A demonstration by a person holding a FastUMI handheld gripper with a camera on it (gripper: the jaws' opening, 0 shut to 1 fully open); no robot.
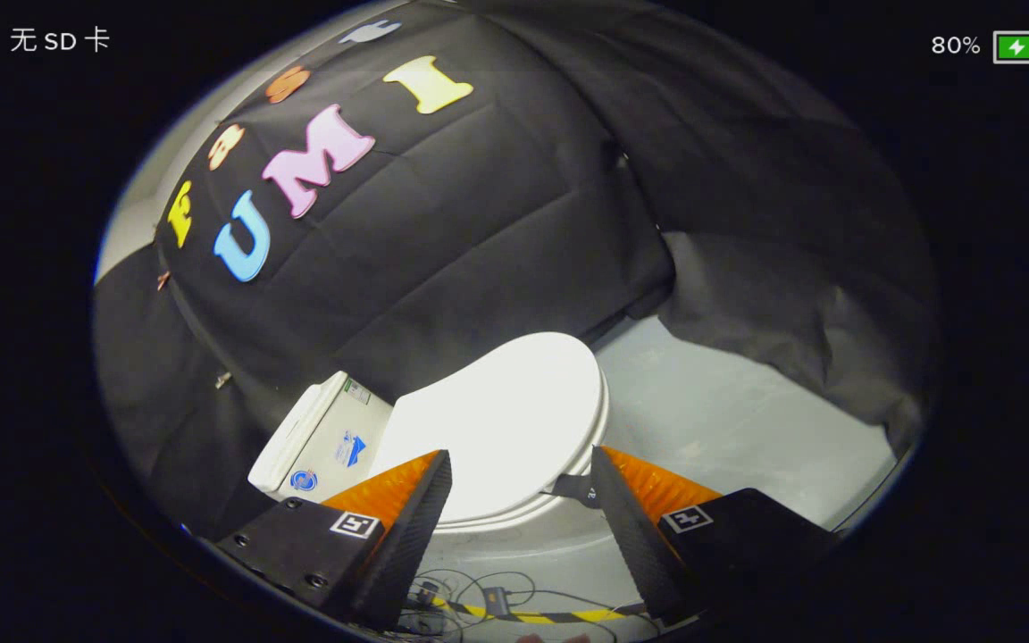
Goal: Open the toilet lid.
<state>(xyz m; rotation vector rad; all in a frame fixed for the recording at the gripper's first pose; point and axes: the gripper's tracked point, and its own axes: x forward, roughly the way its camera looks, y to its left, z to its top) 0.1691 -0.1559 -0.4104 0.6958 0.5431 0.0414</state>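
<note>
Hovering above the toilet, the gripper (522, 469) has its fingers spread wide with nothing between them. Just ahead, seen through the gap, lies the closed toilet lid (501, 420), flat on the bowl; a small dark strap (573, 488) sits at its rim by the right finger. Beyond stands the cistern (322, 438), and grey floor (729, 411) runs off to the right. I'd judge the lid stiff, smooth, slippery and fairly light; the rim edge or that strap looks the best hold.
</note>
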